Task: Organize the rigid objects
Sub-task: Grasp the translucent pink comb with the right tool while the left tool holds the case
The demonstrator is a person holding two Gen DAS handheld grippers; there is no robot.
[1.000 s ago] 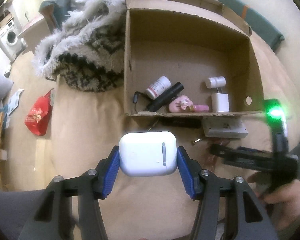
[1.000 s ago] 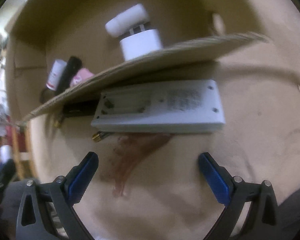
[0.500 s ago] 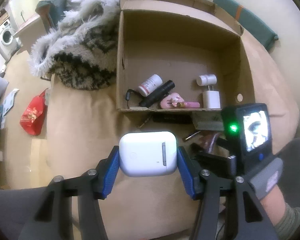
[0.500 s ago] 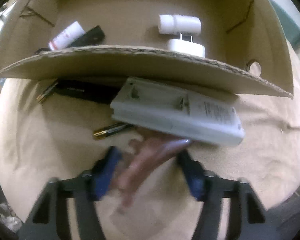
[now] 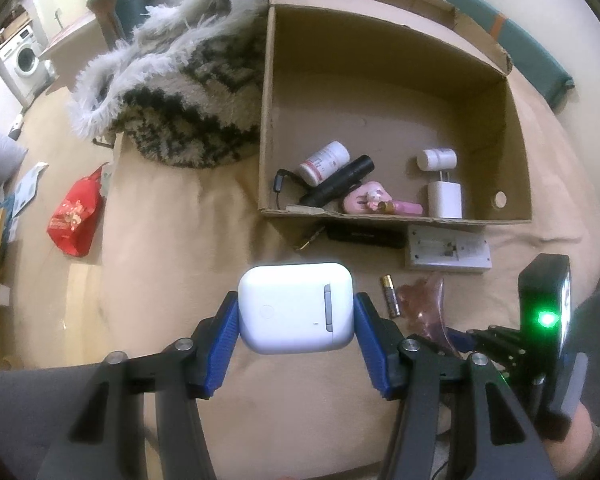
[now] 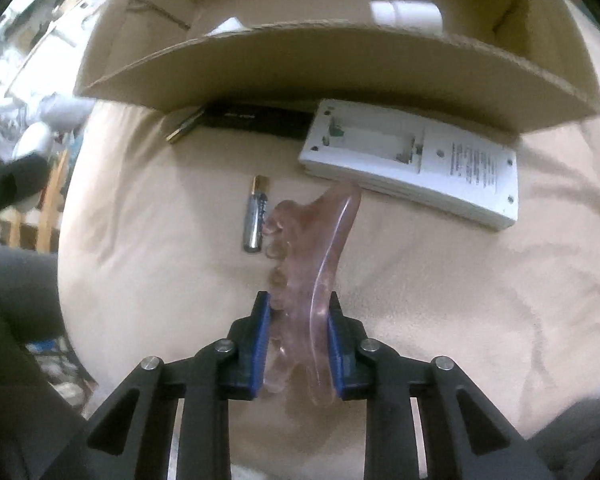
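Observation:
My left gripper (image 5: 296,316) is shut on a white earbuds case (image 5: 296,308), held above the beige bed in front of the cardboard box (image 5: 516,128). My right gripper (image 6: 298,312) is shut on a translucent pink hair claw clip (image 6: 320,248), which also shows in the left wrist view (image 5: 424,304). The box holds a pill bottle (image 5: 324,162), a black flashlight (image 5: 340,180), a pink toy (image 5: 370,200) and a white charger (image 5: 444,198). A white remote (image 6: 416,164), a battery (image 6: 256,220) and a black bar (image 6: 256,120) lie in front of the box.
A shaggy black-and-white blanket (image 5: 172,80) lies left of the box. A red bag (image 5: 76,216) lies on the floor at left. The box's front wall (image 6: 332,64) stands just behind the remote. A green cushion (image 5: 512,48) lies behind the box.
My right gripper has closed on the pink claw clip and pulled back from the box. My left gripper still holds the earbuds case.

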